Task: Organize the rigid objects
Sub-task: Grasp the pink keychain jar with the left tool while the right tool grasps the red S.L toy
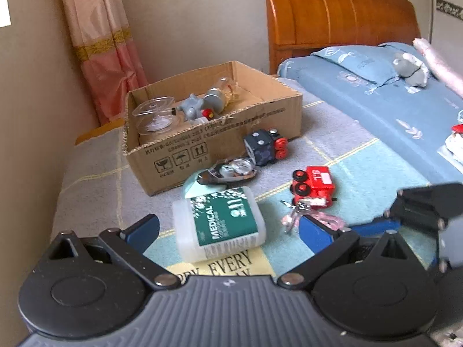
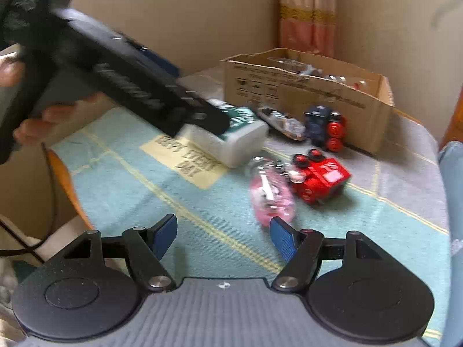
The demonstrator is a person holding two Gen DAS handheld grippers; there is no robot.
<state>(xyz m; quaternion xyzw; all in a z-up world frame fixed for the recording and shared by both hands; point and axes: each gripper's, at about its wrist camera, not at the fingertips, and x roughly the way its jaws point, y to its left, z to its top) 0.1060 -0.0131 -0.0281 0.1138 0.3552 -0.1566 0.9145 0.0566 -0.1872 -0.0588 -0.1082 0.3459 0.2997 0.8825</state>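
On the checked bed cover, a white box with a green MEDICAL label [image 1: 220, 225] lies just ahead of my left gripper [image 1: 230, 228], which is open, its blue pads [image 1: 144, 228] wide apart on either side of the box and not touching it. My right gripper [image 2: 224, 237] is also open, with only cover between its pads. A pink keychain packet [image 2: 272, 193] lies by its right pad [image 2: 282, 240], beside a red toy train [image 2: 318, 179]. A dark blue toy train [image 1: 264, 147] and a blister pack [image 1: 231, 170] rest in front of the cardboard box [image 1: 214, 150].
The cardboard box holds a clear spool [image 1: 154, 114], a grey toy [image 1: 192, 107] and other items. A wall and a curtain [image 1: 101, 43] stand behind it. A wooden headboard [image 1: 332, 14] and blue pillow [image 1: 361, 63] are to the right. A hand [image 2: 34, 127] holds the left gripper.
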